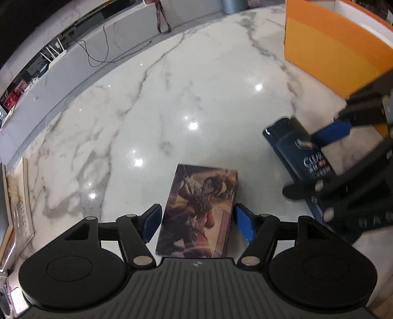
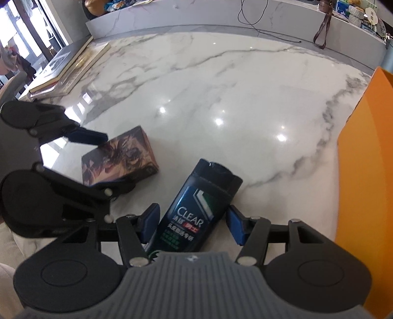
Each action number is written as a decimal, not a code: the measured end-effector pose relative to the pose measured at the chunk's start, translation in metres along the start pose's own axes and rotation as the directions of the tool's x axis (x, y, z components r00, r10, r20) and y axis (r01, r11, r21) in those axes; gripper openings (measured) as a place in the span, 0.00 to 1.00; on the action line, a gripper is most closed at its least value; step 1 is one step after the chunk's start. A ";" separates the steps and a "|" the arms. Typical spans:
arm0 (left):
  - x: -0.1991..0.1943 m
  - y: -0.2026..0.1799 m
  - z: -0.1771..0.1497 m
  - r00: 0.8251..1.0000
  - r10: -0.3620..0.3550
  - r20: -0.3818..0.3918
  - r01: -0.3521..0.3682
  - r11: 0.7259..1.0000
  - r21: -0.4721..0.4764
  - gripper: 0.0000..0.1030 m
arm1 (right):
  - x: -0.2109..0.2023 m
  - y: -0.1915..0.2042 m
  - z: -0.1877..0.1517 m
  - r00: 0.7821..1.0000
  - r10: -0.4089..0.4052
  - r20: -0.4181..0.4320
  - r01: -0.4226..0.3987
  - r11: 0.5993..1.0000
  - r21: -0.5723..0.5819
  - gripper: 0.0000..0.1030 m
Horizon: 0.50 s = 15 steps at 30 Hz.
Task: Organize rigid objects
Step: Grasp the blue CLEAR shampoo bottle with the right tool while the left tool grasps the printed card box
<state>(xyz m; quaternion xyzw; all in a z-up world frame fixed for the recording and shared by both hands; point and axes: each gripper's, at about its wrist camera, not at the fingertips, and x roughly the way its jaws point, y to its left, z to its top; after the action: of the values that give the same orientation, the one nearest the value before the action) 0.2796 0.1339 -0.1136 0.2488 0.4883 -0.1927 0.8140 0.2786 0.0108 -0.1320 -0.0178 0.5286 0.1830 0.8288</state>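
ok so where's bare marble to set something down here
Widest bare patch: mid marble top, bordered by the back ledge, the books and the orange box. Crowded near edge: picture box between the left gripper jaws, shampoo bottle between the right gripper jaws.

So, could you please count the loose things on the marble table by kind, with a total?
Illustrated box: 1
Dark blue shampoo bottle: 1
Orange box: 1
Flat books at the far table edge: 2, as far as can be told
Total: 5
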 end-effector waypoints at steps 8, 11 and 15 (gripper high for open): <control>0.000 -0.001 0.001 1.000 -0.006 -0.003 0.005 0.997 -0.071 0.70 | -0.001 0.001 -0.004 1.000 0.001 -0.011 -0.001 1.000 -0.028 0.53; -0.003 -0.009 0.000 0.999 -0.009 -0.032 0.006 0.996 -0.087 0.70 | -0.005 -0.002 -0.009 1.000 -0.021 -0.017 0.020 0.999 -0.033 0.51; -0.010 -0.021 -0.004 0.995 -0.014 -0.097 -0.002 0.987 -0.161 0.70 | -0.012 -0.010 -0.019 0.998 -0.060 -0.020 0.059 0.998 -0.027 0.51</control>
<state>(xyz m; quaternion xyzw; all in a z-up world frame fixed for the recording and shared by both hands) 0.2603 0.1203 -0.1109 0.1900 0.5423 -0.1428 0.8059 0.2609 -0.0059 -0.1316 -0.0462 0.5340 0.1650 0.8280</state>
